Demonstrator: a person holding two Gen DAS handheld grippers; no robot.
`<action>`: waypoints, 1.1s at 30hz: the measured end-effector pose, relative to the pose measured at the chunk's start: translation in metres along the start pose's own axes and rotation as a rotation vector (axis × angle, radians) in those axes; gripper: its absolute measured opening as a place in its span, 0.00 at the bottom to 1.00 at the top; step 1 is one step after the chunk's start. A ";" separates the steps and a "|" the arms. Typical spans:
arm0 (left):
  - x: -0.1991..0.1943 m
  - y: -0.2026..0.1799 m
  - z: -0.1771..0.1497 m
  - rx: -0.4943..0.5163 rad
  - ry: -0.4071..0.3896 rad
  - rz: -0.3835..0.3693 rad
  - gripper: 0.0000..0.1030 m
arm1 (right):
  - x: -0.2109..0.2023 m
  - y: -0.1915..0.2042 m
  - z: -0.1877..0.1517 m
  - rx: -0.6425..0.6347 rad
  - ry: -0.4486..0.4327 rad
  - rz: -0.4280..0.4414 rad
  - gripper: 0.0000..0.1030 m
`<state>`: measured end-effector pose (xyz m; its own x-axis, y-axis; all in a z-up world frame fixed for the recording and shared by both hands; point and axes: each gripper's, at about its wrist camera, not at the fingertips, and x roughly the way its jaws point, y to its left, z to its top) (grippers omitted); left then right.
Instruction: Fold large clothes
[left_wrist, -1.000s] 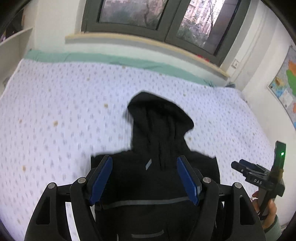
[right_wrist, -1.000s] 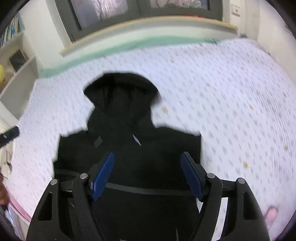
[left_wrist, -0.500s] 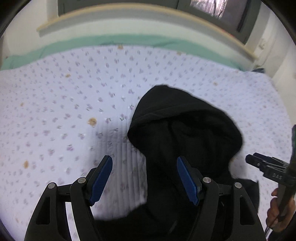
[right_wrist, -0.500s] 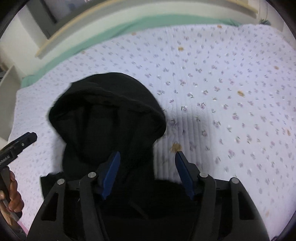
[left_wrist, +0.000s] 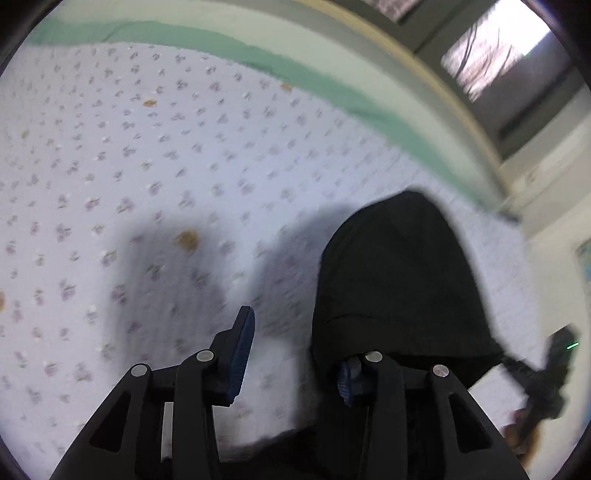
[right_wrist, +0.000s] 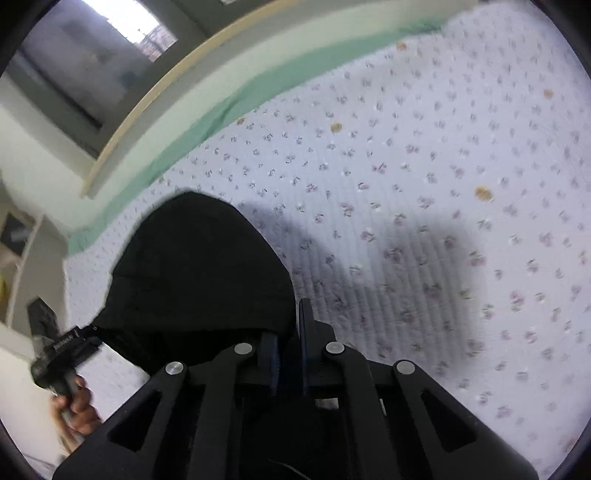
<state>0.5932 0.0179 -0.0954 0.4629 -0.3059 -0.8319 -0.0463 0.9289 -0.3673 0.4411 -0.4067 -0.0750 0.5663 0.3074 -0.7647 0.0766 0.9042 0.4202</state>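
A black hoodie lies on the flowered bedspread, its hood (left_wrist: 399, 273) toward the window. In the left wrist view my left gripper (left_wrist: 295, 343) straddles the hood's left edge. Its jaws are closing: the left pad (left_wrist: 242, 350) stands clear over the bedspread and the right pad (left_wrist: 347, 376) is half buried under black cloth. In the right wrist view the hood (right_wrist: 199, 266) fills the lower left. My right gripper (right_wrist: 286, 325) is shut on the hood's right edge, with dark cloth pinched between the blue pads. Each view also shows the other gripper at its side edge, hand-held.
The pale quilted bedspread (right_wrist: 443, 184) stretches wide to the right of the hood and, in the left view, to its left (left_wrist: 129, 166). A green sheet edge (left_wrist: 332, 92), a sill and a window run along the far side. Shelves (right_wrist: 14, 251) stand at the left.
Both grippers came forward and down from over the hoodie's body to the hood's two sides. The right jaws went from wide to shut on the hood's edge; the left jaws narrowed.
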 end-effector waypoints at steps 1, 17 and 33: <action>0.014 0.005 -0.003 0.000 0.035 0.037 0.40 | 0.008 0.000 -0.003 -0.017 0.014 -0.003 0.06; -0.006 0.016 -0.045 0.141 0.102 0.062 0.55 | -0.003 -0.030 -0.035 -0.130 0.145 -0.009 0.39; 0.101 -0.019 -0.019 0.105 0.186 -0.089 0.55 | 0.118 0.042 -0.013 -0.349 0.256 -0.043 0.52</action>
<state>0.6236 -0.0350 -0.1803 0.2897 -0.4121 -0.8638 0.0844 0.9100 -0.4059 0.5007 -0.3281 -0.1541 0.3437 0.2913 -0.8928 -0.2113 0.9503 0.2287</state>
